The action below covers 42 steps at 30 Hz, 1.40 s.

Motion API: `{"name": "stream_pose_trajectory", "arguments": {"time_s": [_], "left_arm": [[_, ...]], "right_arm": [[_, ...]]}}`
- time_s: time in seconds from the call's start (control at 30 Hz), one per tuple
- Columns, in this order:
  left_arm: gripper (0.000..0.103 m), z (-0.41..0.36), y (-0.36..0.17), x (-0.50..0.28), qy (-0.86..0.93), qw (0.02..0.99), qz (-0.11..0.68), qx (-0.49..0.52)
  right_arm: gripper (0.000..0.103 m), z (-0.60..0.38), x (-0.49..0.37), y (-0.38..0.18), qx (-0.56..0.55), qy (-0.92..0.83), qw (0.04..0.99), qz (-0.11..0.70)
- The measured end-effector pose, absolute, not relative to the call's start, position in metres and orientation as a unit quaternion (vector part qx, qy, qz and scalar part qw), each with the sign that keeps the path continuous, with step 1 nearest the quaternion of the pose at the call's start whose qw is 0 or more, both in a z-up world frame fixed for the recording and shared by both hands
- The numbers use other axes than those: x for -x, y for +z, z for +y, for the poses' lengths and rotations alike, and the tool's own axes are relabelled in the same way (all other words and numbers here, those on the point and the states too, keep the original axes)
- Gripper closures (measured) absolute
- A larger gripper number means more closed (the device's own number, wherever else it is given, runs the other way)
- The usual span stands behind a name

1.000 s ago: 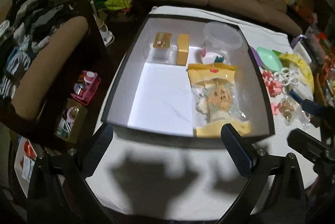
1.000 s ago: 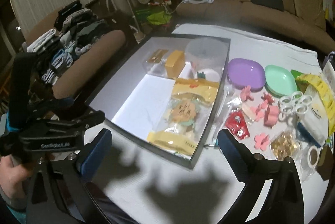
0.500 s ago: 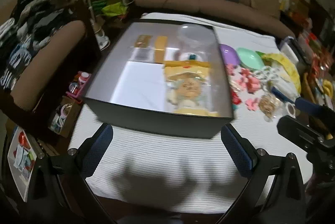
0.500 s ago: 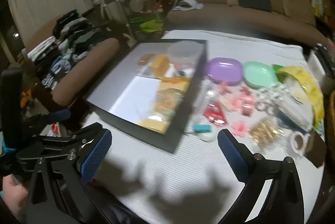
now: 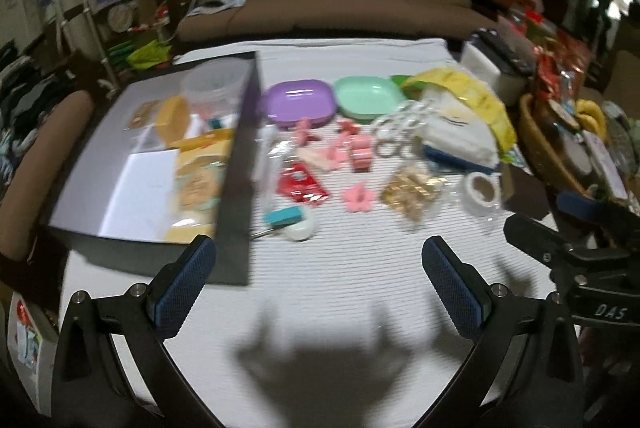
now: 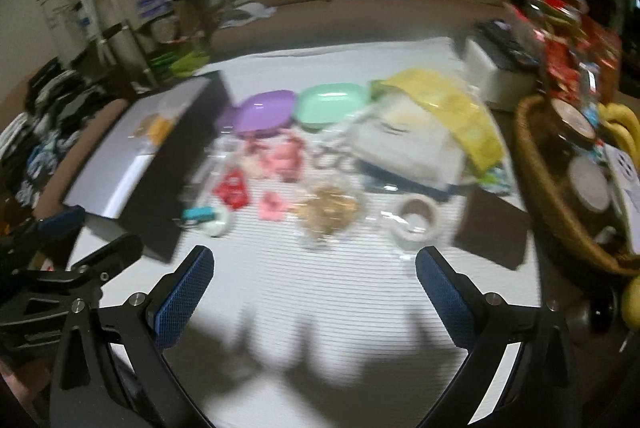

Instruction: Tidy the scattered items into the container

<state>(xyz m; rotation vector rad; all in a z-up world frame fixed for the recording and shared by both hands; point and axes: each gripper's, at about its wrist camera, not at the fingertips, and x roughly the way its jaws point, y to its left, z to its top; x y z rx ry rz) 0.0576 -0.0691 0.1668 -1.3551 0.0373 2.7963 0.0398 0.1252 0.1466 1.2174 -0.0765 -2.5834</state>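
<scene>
left wrist view: both grippers are held empty, fingers spread; next, an item right of the box must be picked.

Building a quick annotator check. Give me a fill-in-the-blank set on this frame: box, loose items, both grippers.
1. The purple plastic plate sits directly beside the ____ plastic plate.
2. The yellow-bordered snack packet lies ____ the black-walled cardboard box.
3. The left gripper and the right gripper both have their jaws ____ and hold nothing.
4. The pink flower-shaped clip lies on the white ribbed cloth, ____ the box.

Missing words: green; inside; open; outside
</scene>
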Motion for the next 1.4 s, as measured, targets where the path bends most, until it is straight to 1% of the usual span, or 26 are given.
{"name": "stream_pose_trajectory", "arguments": {"time_s": [0.07,0.2,0.33,0.53,0.73,0.97,1.13,1.4], "left_arm": [[0.000,-0.052,0.158,-0.049,0.897,0.017,0.019,0.442],[0.000,-0.033,0.137,-0.033,0.894,0.019,0.007,0.447],[0.000,-0.023,0.105,-0.020,0.893,0.016,0.003,0.451],[0.000,-0.027,0.058,-0.003,0.886,0.004,-0.002,0.465],[0.000,-0.033,0.030,0.005,0.881,-0.002,-0.003,0.473],[0.000,-0.035,0.006,0.002,0.876,0.005,-0.002,0.482],[0.000,-0.035,0.005,0.002,0.880,0.003,-0.005,0.475],[0.000,-0.033,0.004,0.005,0.885,0.011,0.000,0.466]], "right_arm": [[0.000,0.138,-0.036,0.140,-0.426,-0.895,0.129,-0.022],[0.000,0.157,-0.028,0.124,-0.431,-0.895,0.114,-0.031],[0.000,0.162,-0.015,0.098,-0.438,-0.893,0.098,-0.027],[0.000,0.165,0.002,0.066,-0.434,-0.898,0.078,-0.012],[0.000,0.158,0.007,0.042,-0.436,-0.897,0.076,0.008],[0.000,0.160,0.010,0.021,-0.443,-0.894,0.068,0.007],[0.000,0.166,0.014,0.010,-0.450,-0.891,0.063,-0.001],[0.000,0.156,0.017,0.006,-0.447,-0.892,0.055,0.029]]}}
